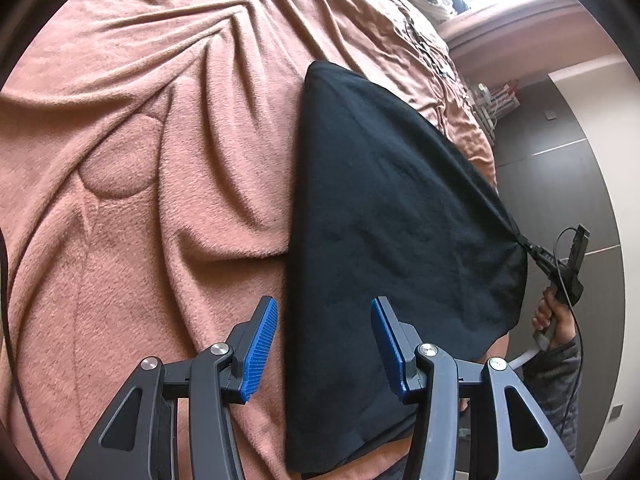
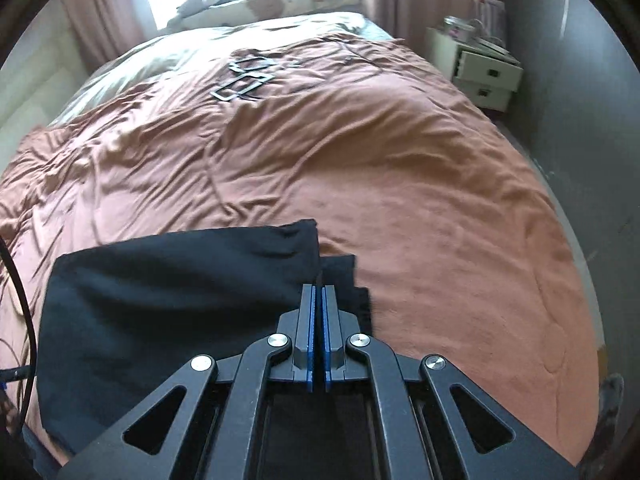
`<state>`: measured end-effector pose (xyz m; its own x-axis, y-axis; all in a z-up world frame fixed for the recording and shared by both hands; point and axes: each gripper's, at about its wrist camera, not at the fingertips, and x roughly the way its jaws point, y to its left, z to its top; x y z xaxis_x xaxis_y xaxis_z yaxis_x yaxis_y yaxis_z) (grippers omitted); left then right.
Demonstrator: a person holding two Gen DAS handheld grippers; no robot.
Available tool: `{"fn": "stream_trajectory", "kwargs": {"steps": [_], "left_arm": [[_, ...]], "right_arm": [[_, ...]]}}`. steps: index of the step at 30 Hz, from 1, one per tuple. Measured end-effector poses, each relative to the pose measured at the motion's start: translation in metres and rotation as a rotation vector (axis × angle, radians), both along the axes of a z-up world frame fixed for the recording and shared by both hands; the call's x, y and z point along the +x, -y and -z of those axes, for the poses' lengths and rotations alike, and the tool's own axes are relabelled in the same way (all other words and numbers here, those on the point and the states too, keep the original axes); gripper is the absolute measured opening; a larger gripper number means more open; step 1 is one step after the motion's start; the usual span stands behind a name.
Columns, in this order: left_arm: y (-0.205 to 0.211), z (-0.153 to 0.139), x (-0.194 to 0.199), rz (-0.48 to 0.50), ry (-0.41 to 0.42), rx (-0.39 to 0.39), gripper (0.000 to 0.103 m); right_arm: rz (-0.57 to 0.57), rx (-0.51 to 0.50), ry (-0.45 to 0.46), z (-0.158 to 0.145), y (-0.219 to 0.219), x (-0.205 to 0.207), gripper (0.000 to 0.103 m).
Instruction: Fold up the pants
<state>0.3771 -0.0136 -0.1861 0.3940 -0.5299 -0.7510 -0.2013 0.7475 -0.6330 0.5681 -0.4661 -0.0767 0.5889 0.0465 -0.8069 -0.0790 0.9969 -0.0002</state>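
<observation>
Black pants [image 1: 400, 240] lie on the pink-brown bed blanket [image 1: 140, 160]. In the left wrist view my left gripper [image 1: 324, 344] hovers open over the pants' near left edge, blue pads apart, nothing between them. At the right of that view a hand holds my right gripper [image 1: 528, 246], which pinches a corner of the pants and pulls the cloth taut and lifted. In the right wrist view my right gripper [image 2: 319, 292] has its blue pads together on a thin edge of the black pants [image 2: 168, 304], which spread down and left of it.
The blanket [image 2: 400, 184] covers the whole bed, with several dark flat frames [image 2: 244, 80] lying far up it. A white bedside drawer unit [image 2: 480, 68] stands by the wall at right. Pillows and a bright window are at the far end.
</observation>
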Motion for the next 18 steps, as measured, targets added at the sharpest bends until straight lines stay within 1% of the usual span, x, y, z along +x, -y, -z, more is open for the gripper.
{"fn": "stream_trajectory", "kwargs": {"steps": [4, 7, 9, 13, 16, 18], "left_arm": [[0.004, 0.001, 0.008, 0.015, -0.005, 0.025, 0.051], [0.006, 0.002, 0.016, 0.020, -0.012, 0.038, 0.051], [0.006, 0.004, 0.022, 0.018, -0.015, 0.033, 0.051], [0.009, 0.008, 0.035, 0.028, -0.023, 0.026, 0.051], [0.010, 0.013, 0.041, 0.030, -0.032, 0.008, 0.051], [0.010, 0.011, 0.043, 0.030, -0.025, 0.004, 0.051]], "right_arm": [[0.037, -0.053, -0.027, 0.009, -0.008, 0.004, 0.000], [0.068, -0.085, -0.032, 0.010, -0.013, 0.014, 0.000], [0.087, -0.084, -0.036, 0.014, -0.013, 0.017, 0.000], [0.098, -0.070, -0.077, 0.022, -0.012, 0.023, 0.000], [0.083, -0.065, -0.079, 0.017, -0.013, 0.020, 0.001], [0.069, -0.047, -0.077, 0.012, -0.011, 0.015, 0.005]]}}
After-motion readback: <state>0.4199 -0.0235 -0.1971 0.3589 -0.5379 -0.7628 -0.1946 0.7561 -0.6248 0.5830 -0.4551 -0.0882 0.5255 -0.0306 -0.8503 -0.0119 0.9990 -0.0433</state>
